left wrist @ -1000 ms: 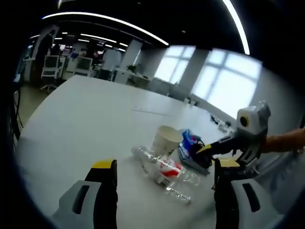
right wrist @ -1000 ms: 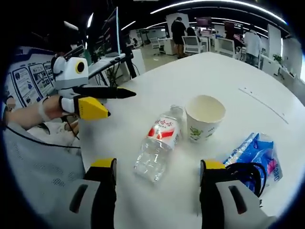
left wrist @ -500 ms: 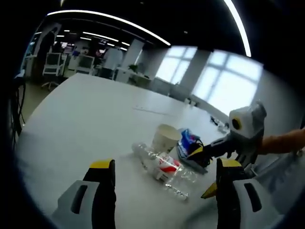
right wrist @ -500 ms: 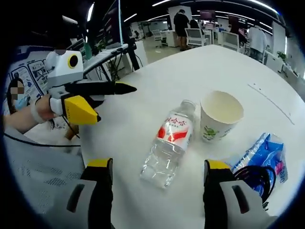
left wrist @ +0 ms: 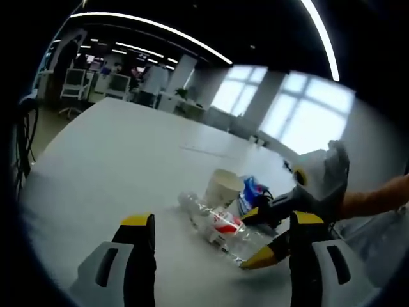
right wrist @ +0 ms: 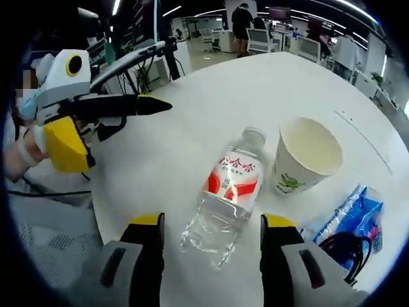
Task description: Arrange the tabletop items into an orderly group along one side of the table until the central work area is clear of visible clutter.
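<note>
A clear water bottle with a red and white label lies on its side on the white table. My right gripper is open, and the bottle's lower end lies between its jaws. A white paper cup stands upright just right of the bottle. A blue packet with a black cable lies further right. My left gripper hovers open at the left, apart from the bottle. In the left gripper view, the bottle, cup and packet lie ahead of my open left gripper. The right gripper straddles the bottle's near end.
The table's near edge runs by a person's sleeve at lower left. Bare tabletop stretches far beyond the items. Office chairs, desks and standing people are in the background, well off the table.
My right gripper has moved forward and down onto the bottle, whose lower end now lies between its jaws. The left gripper has drifted slightly; the items have not moved.
</note>
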Tool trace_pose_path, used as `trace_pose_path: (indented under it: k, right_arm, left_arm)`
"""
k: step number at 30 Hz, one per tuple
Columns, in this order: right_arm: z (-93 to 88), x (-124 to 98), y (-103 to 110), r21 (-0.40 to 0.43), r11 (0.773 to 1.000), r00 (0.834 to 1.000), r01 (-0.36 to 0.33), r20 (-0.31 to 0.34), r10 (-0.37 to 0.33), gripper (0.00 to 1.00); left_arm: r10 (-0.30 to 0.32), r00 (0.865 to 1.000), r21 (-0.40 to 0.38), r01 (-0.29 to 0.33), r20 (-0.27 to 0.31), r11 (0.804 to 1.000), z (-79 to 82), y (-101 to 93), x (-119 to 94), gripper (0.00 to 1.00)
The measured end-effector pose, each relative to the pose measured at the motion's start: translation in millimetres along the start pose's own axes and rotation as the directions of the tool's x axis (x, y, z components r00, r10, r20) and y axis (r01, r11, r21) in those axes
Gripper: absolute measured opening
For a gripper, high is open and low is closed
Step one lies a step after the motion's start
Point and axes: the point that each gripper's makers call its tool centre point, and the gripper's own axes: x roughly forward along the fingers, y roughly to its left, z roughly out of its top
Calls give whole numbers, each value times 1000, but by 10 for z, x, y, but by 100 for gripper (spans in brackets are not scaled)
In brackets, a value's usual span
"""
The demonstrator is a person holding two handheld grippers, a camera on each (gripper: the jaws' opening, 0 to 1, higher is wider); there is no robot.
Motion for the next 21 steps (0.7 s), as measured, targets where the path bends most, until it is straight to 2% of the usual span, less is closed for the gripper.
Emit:
trace_pose_path:
  k: [10, 21]
  right_arm:
    - [74, 191, -76, -28, 999, 1000, 18, -24, -19, 51]
    - [89, 266, -78, -53, 998, 998, 33, -54, -36, 50]
  left_arm:
    - [9, 1000, -21, -9, 8, 1000, -16, 35, -30, 84]
    - [6, 1000, -32, -6, 0, 999, -38, 50, -23, 83]
